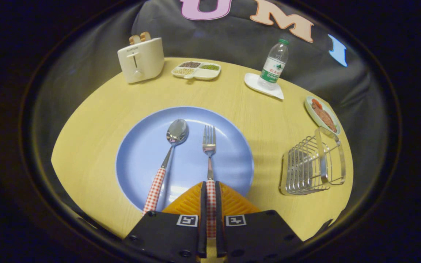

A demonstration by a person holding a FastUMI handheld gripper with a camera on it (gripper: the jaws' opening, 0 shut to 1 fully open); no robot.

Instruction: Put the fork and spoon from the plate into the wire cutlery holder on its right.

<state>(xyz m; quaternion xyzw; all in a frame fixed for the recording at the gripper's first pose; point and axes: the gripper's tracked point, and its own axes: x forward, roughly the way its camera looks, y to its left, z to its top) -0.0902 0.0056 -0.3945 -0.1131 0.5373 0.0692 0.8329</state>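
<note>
A fork with a red-checked handle lies on the blue plate, tines pointing away from me. Its handle runs back between my fingers, and my gripper is shut on that handle. To the fork's left, a spoon with the same checked handle lies on the plate, bowl away from me, handle end reaching the plate's near rim. The wire cutlery holder stands on the yellow table to the right of the plate, apart from it.
Beyond the plate stand a cream toaster with toast in it, a divided dish of grains, and a water bottle on a white coaster. A small dish of food sits just behind the holder.
</note>
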